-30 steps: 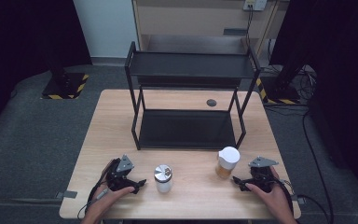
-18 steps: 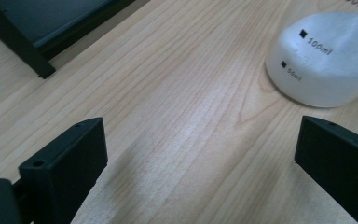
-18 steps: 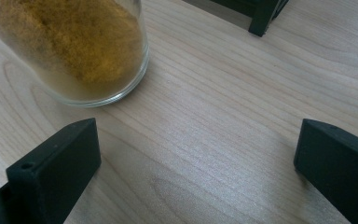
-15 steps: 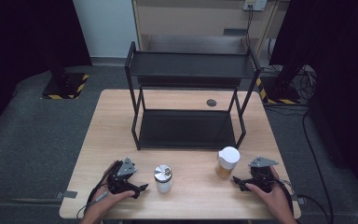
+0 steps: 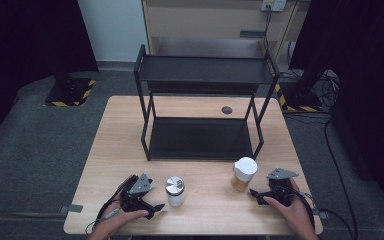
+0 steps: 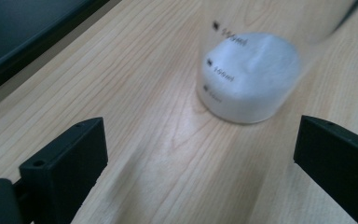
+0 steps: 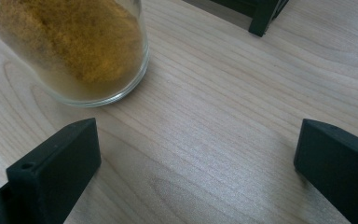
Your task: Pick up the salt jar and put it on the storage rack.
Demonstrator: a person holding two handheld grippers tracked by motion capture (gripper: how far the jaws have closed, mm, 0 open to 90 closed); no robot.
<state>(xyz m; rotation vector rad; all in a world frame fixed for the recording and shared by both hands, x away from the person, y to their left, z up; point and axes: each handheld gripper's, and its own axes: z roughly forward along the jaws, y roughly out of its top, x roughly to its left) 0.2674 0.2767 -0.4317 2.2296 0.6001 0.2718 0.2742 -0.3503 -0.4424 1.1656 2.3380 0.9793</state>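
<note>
While both sets of jaws are standing wide open, the left gripper (image 5: 156, 206) is facing the metal-lidded jar (image 5: 174, 191) of white powder at its 2 o'clock on the table (image 5: 115, 150), probably rigid, slippery, breakable glass, best clamped mid-wall; the right gripper (image 5: 256, 195) is idling.

Floor: grey carpet (image 5: 40, 145).
Table: light wood (image 5: 120, 130).
Shelf rack: black, two-tier (image 5: 202, 70), on the table.
Back: wooden cabinet (image 5: 205, 20), pale wall (image 5: 112, 27).
Sides: dark.
</note>
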